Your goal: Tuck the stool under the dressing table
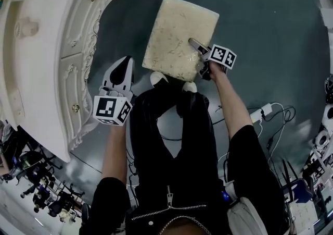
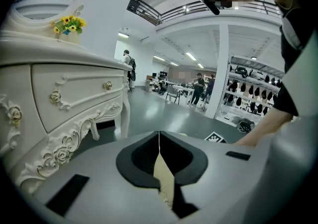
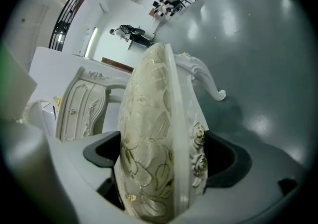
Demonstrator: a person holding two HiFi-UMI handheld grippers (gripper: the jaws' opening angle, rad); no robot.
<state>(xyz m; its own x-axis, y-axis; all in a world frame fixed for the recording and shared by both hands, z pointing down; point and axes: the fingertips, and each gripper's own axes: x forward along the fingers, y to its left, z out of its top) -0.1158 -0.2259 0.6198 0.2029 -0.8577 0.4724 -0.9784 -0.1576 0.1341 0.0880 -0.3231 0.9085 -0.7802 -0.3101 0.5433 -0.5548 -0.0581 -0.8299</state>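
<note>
The stool (image 1: 177,36), with a cream, gold-patterned cushion, stands on the grey floor just right of the white carved dressing table (image 1: 47,46). My right gripper (image 1: 200,54) is on the stool's near right edge. In the right gripper view its jaws (image 3: 164,153) clamp the seat (image 3: 149,118), with the cushion against one pad and the carved rose frame against the other. My left gripper (image 1: 124,64) hangs shut and empty between the table front and the stool's near left corner. In the left gripper view its tips (image 2: 159,136) meet, with the table's drawers (image 2: 64,99) at the left.
The person's dark-trousered legs and pale shoes (image 1: 171,103) stand right behind the stool. Cables and a power strip (image 1: 265,111) lie on the floor at the right. More gear crowds the right edge (image 1: 320,145) and lower left. People and shelves (image 2: 248,104) are far off.
</note>
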